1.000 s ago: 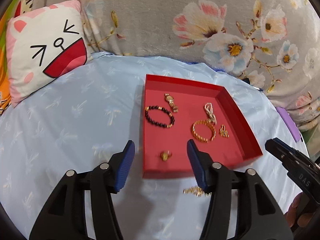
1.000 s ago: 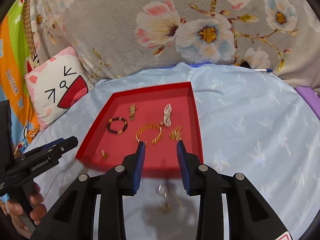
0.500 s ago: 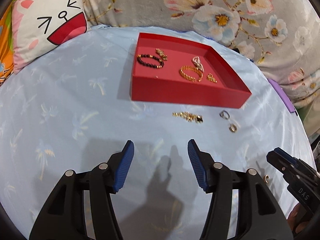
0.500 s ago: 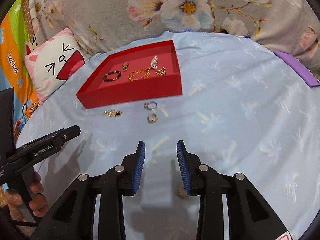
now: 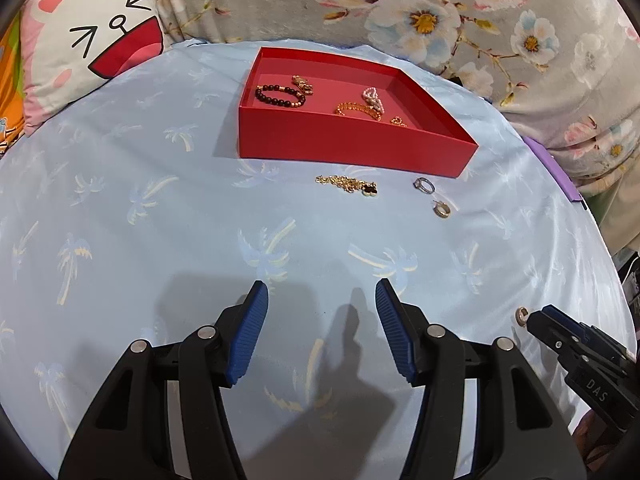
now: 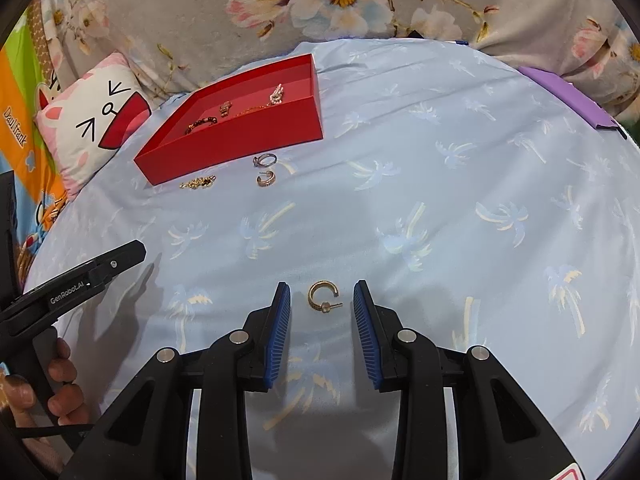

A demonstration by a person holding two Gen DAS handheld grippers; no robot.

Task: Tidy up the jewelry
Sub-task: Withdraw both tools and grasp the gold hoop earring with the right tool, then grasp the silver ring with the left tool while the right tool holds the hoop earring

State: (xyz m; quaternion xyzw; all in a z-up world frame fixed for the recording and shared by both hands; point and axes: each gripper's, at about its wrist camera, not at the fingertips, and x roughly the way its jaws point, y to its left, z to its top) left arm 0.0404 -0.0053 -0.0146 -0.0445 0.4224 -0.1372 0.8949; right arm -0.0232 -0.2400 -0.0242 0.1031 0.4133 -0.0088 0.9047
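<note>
Between the parted pads of the right gripper (image 6: 321,308), untouched, lies a gold hoop earring (image 6: 323,297); the left gripper (image 5: 319,306) is open over bare sheet (image 5: 160,240), far from the red tray (image 5: 352,146).

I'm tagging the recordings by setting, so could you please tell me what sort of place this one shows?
Probably a bedroom at home: the work surface looks like a bed under a pale blue palm-print sheet, with a cartoon cat pillow and a floral blanket bunched behind it.
</note>
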